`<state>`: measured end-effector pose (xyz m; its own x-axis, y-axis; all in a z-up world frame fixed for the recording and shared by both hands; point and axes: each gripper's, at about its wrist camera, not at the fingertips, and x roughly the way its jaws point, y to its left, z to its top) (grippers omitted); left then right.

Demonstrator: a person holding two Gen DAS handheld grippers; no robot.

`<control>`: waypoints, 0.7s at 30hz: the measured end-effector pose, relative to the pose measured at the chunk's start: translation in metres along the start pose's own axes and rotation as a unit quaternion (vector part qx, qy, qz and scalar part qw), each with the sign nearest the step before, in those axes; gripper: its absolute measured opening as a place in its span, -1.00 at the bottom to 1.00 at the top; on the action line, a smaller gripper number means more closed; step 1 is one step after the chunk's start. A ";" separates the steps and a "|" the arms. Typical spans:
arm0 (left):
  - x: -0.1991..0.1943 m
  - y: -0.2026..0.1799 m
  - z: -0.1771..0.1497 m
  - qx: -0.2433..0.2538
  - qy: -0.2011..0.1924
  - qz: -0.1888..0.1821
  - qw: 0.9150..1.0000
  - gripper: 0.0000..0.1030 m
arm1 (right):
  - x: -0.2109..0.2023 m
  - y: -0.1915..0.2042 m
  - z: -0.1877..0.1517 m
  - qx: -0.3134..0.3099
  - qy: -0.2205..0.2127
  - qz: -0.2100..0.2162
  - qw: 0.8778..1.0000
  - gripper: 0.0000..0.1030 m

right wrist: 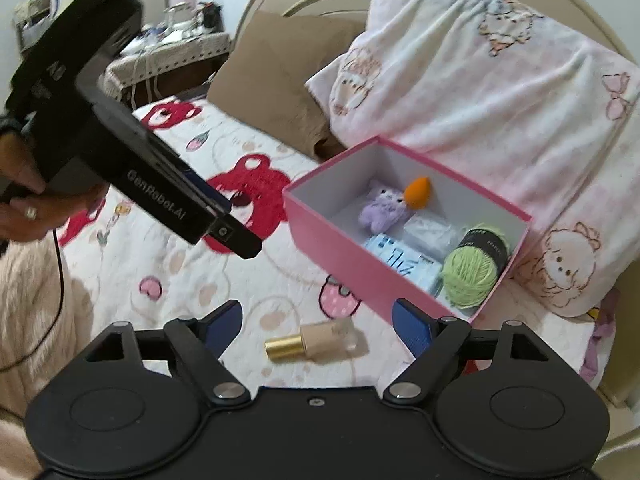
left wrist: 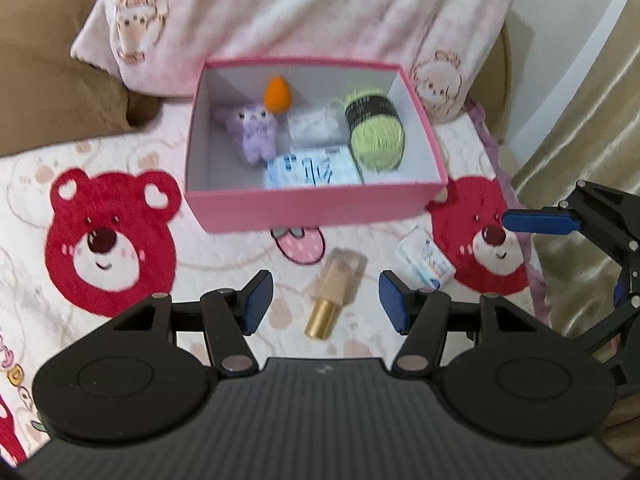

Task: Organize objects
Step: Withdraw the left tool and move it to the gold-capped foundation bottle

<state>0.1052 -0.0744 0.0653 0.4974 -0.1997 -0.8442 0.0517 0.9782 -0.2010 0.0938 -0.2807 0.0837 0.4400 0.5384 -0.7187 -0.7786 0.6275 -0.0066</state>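
A pink box [left wrist: 312,210] [right wrist: 340,248] stands on the bed. It holds a purple plush toy [left wrist: 252,130] [right wrist: 382,206], an orange egg-shaped sponge [left wrist: 278,94] [right wrist: 418,192], a green yarn ball [left wrist: 374,132] [right wrist: 470,274], a clear packet [left wrist: 314,128] and a light blue packet [left wrist: 314,170] [right wrist: 404,262]. In front of the box lies a foundation bottle with a gold cap [left wrist: 334,298] [right wrist: 316,344]. A small white and blue packet [left wrist: 426,264] lies to its right. My left gripper [left wrist: 326,306] hangs open above the bottle. My right gripper [right wrist: 318,326] is open too, nothing between its fingers.
The bed has a quilt with red bear prints [left wrist: 108,240]. A pink and white pillow [left wrist: 280,12] [right wrist: 500,112] and a brown cushion [left wrist: 48,92] [right wrist: 276,80] lie behind the box. A hand [right wrist: 28,208] holds the left gripper's body. A cluttered side table [right wrist: 172,48] stands far back.
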 end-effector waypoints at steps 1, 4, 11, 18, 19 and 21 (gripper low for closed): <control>0.005 0.001 -0.003 -0.002 0.002 0.000 1.000 0.12 | 0.003 0.000 -0.004 -0.007 0.000 0.004 1.000 0.66; 0.019 0.004 -0.011 -0.010 0.011 0.003 1.000 0.12 | 0.011 -0.001 -0.013 -0.034 0.001 0.025 0.999 0.66; 0.047 0.009 -0.026 -0.016 0.024 -0.007 1.000 0.12 | 0.033 0.013 -0.026 -0.121 0.014 0.054 0.991 0.66; 0.072 0.010 -0.036 -0.011 0.005 -0.022 1.000 0.12 | 0.079 0.021 -0.035 -0.172 0.058 0.048 0.982 0.66; 0.077 0.010 -0.039 -0.007 0.002 -0.023 1.000 0.12 | 0.086 0.023 -0.037 -0.178 0.062 0.046 0.981 0.66; 0.085 0.011 -0.043 -0.005 0.001 -0.028 1.000 0.12 | 0.098 0.026 -0.040 -0.190 0.064 0.037 0.979 0.66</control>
<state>0.1112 -0.0835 -0.0302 0.4931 -0.2533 -0.8323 0.0710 0.9652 -0.2518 0.0987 -0.2345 -0.0147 0.3351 0.4850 -0.8078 -0.9273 0.3214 -0.1917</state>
